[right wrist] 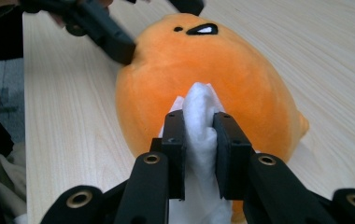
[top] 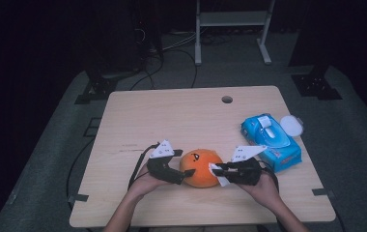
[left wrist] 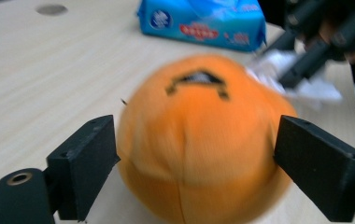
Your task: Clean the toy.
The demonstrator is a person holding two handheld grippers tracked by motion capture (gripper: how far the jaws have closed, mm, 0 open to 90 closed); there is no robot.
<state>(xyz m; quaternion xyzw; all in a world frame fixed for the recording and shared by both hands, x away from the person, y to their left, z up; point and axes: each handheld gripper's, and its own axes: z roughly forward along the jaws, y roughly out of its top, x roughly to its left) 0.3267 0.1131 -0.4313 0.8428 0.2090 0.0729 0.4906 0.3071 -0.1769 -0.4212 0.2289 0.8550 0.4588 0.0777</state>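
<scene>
An orange plush toy [top: 201,166] with a black-and-white face lies near the front edge of the wooden table [top: 172,116]. My left gripper [top: 184,176] reaches it from the left. In the left gripper view its jaws straddle the plush [left wrist: 199,116] and the pads [left wrist: 89,163] touch both flanks. My right gripper [top: 218,170] comes in from the right, shut on a crumpled white wipe [right wrist: 199,107]. The wipe's tip presses against the side of the plush [right wrist: 241,70].
A blue pack of wet wipes [top: 271,137] lies at the right, just behind the right hand, with a round white lid [top: 291,124] beside it. A cable hole [top: 227,99] sits in the tabletop at the far side. Dark stands and cables are on the floor behind.
</scene>
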